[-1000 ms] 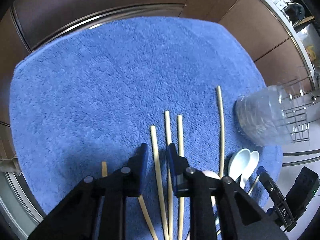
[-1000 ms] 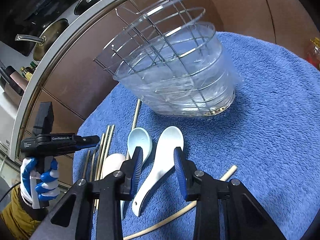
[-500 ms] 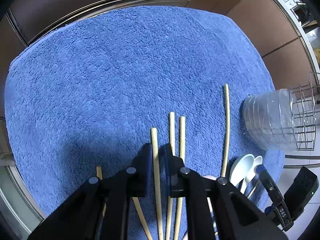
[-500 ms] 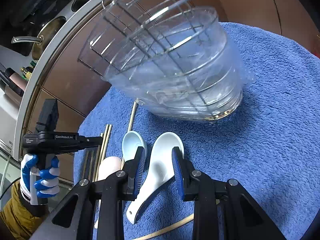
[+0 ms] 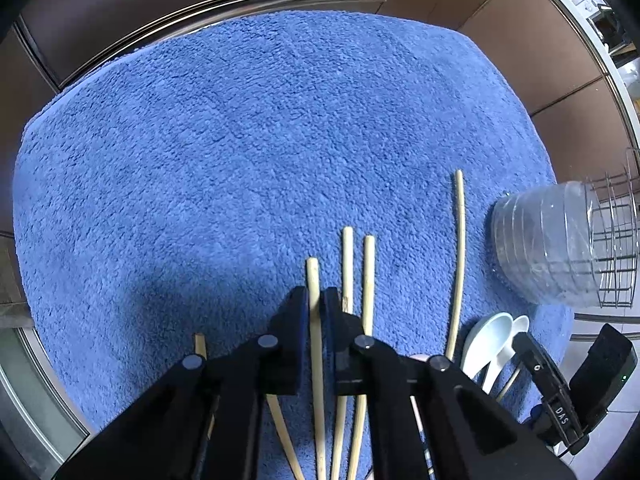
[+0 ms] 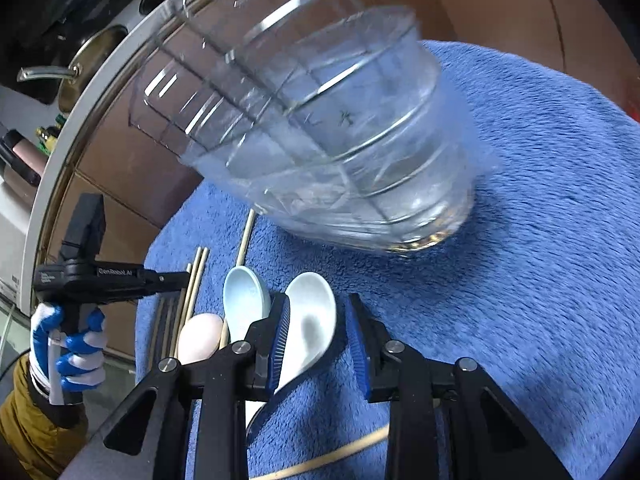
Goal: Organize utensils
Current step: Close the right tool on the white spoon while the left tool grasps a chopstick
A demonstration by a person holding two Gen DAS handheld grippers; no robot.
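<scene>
Blue fleece mat (image 5: 256, 152) covers the desk; everything sits on it. Clear plastic utensil holder with wire rack (image 6: 320, 140) is at the mat's right edge, blurred in the right wrist view and looming much nearer than a second ago.

Left hand-held gripper (image 5: 318, 300) has just closed onto one bamboo chopstick (image 5: 314, 280), pads pinching it near its tip (jaws stood clearly apart around it a second ago). So the pick looks made; my guess is lift and carry to the holder next.

Right hand-held gripper (image 6: 314, 322) has narrowed a bit, straddling the white ceramic spoon (image 6: 312, 316); left pad seems to touch, right pad shows a gap, so no grip yet.

Other chopsticks (image 5: 368, 264) lie beside, plus a pale blue spoon (image 6: 245, 294).

Hidden: chopstick lower ends behind the jaws; spoon handle cut off; holder's inside unreadable.
</scene>
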